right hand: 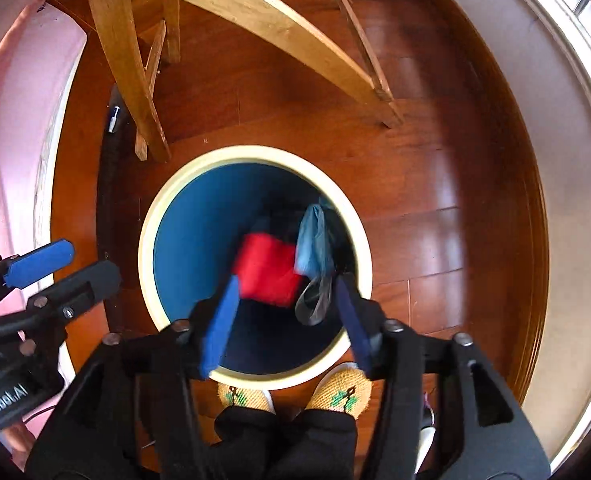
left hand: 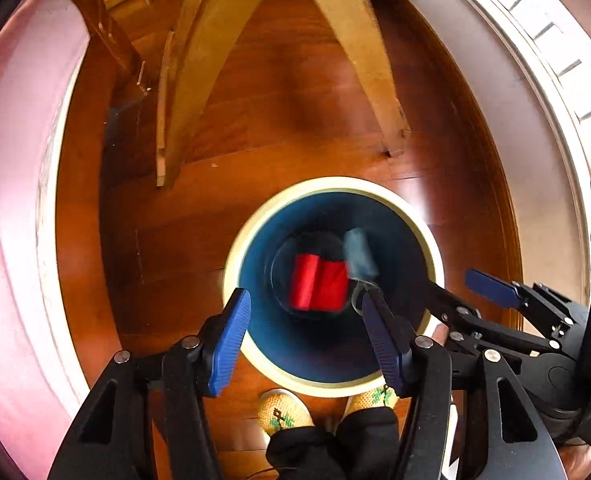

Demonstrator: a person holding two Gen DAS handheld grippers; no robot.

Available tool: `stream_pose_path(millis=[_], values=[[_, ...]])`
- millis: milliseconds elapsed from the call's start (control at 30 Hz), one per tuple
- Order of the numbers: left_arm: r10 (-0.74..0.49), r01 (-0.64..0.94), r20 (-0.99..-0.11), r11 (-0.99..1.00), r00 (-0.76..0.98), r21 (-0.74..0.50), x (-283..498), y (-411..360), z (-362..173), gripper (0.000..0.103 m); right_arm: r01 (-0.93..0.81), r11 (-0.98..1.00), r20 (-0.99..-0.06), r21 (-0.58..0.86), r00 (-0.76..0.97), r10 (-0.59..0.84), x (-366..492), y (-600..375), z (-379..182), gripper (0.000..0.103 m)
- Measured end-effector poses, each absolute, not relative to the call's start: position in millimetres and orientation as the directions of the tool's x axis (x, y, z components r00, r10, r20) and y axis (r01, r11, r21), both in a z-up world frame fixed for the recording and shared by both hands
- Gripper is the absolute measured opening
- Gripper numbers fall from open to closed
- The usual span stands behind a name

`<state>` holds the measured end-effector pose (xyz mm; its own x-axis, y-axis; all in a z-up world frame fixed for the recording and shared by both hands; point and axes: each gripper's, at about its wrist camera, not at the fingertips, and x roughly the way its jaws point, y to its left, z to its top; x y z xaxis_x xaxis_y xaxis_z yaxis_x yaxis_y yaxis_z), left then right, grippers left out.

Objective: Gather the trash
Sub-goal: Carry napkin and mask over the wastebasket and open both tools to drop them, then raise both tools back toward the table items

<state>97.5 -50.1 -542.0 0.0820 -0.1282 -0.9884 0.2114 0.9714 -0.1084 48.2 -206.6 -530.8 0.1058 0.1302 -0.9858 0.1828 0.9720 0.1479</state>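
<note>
Red wrapper [left hand: 318, 287] — inside blue bin [left hand: 399, 216]

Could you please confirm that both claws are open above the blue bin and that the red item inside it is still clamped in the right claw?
Not quite: the red item is not clamped. The right wrist view shows it loose inside the blue bin, clear of the open right claw. The left claw is open above the bin too.

red trash [left hand: 317, 286] | blurred | inside blue bin [left hand: 431, 248], beside pale-blue bag [left hand: 359, 254]
</note>
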Motion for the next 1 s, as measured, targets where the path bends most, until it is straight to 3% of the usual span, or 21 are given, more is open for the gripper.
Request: stream_pose_path(millis=[133, 500, 1000], values=[[-0.105, 0.187, -0.988, 0.979, 0.111, -0.083, 96.2, -37.2, -540.2, 0.059, 0.194, 0.969, -0.986, 0.151, 0.104, 0.133, 53.9, -202.9, -536.7, 0.057], [-0.076, 0.134, -0.983, 0.989, 0.169, -0.054, 83.1, -14.9, -502.5, 0.059, 0.21, 0.967, -0.984, 0.147, 0.131, 0.122, 48.5, -198.6, -508.0, 0.057], [-0.137, 0.122, -0.961, 0.986, 0.239, -0.11, 56.7, 9.6, -335.7, 0.059, 0.219, 0.958, -0.968, 0.183, 0.213, 0.136, 18.1, -188.3, -353.3, 0.057]])
